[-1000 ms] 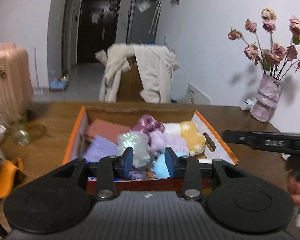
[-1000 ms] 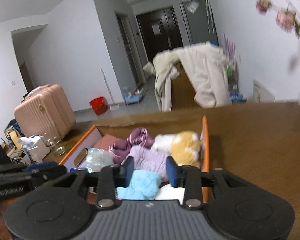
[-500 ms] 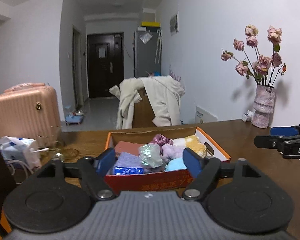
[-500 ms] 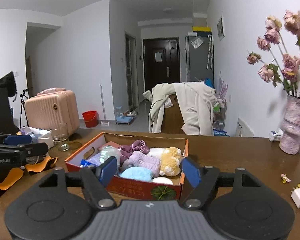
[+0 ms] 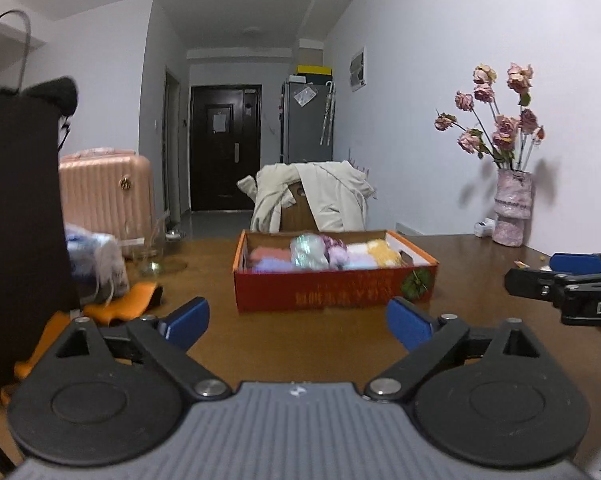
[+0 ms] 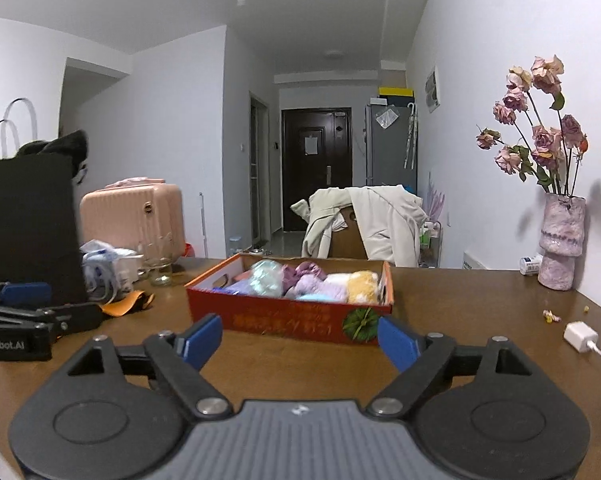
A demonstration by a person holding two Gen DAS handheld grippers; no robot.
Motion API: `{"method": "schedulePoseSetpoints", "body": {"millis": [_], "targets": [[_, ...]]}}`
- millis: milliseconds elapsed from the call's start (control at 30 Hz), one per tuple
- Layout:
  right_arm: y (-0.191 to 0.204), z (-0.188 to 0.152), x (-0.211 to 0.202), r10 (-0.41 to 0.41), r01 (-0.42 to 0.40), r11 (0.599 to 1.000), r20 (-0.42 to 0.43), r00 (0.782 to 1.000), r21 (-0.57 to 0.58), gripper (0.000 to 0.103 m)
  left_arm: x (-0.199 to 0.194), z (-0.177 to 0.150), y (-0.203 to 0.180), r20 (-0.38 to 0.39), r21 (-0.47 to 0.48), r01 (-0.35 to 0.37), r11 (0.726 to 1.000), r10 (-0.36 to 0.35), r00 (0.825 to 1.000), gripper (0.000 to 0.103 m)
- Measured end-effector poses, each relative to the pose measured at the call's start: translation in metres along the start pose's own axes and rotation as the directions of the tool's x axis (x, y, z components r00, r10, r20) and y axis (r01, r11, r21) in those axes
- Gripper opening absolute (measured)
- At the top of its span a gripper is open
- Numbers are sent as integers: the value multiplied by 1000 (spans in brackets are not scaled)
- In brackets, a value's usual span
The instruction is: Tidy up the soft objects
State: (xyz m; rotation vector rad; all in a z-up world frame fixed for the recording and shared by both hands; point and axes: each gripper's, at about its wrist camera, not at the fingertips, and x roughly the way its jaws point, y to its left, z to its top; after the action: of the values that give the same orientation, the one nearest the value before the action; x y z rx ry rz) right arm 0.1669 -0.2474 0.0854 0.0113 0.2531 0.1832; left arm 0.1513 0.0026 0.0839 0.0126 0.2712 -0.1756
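A red cardboard box (image 5: 332, 288) stands on the brown table, filled with several soft items: pink, lilac, pale green, purple, white and yellow (image 5: 384, 258). It also shows in the right wrist view (image 6: 288, 316), with a yellow plush (image 6: 363, 285) at its right end. My left gripper (image 5: 298, 322) is open and empty, held back from the box's near side. My right gripper (image 6: 300, 340) is open and empty, also short of the box. Each gripper shows at the edge of the other's view.
A pink vase of dried roses (image 6: 560, 252) stands at the right by the wall. A glass jar (image 6: 160, 270), a white bag (image 5: 96, 256), an orange cloth (image 5: 128, 306) and a black object (image 5: 16, 220) lie left. A white charger (image 6: 580, 336) lies right.
Both grippers have opened and pulled back and away from the box. The light blue item held by the right gripper a second ago now lies in the box.
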Motion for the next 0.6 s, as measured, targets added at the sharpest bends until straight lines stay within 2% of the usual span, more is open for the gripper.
{"method": "schedulePoseSetpoints", "body": {"millis": [167, 267, 467, 600], "targets": [[21, -34, -42, -4, 4, 1000, 7, 1000, 5, 89, -50, -28, -5, 56, 49, -51, 997, 48, 997, 102], [33, -53, -66, 4, -4, 1000, -9, 1000, -2, 89, -78, -42, -8, 77, 63, -50, 997, 45, 996, 103], [55, -79, -107, 18, -18, 1000, -5, 1000, 17, 93, -122, -62, -5, 97, 15, -73, 997, 71, 993, 103], [65, -94, -129, 23, -23, 1000, 1, 1000, -6, 97, -137, -72, 1, 96, -8, -87, 996, 87, 992, 103]]}}
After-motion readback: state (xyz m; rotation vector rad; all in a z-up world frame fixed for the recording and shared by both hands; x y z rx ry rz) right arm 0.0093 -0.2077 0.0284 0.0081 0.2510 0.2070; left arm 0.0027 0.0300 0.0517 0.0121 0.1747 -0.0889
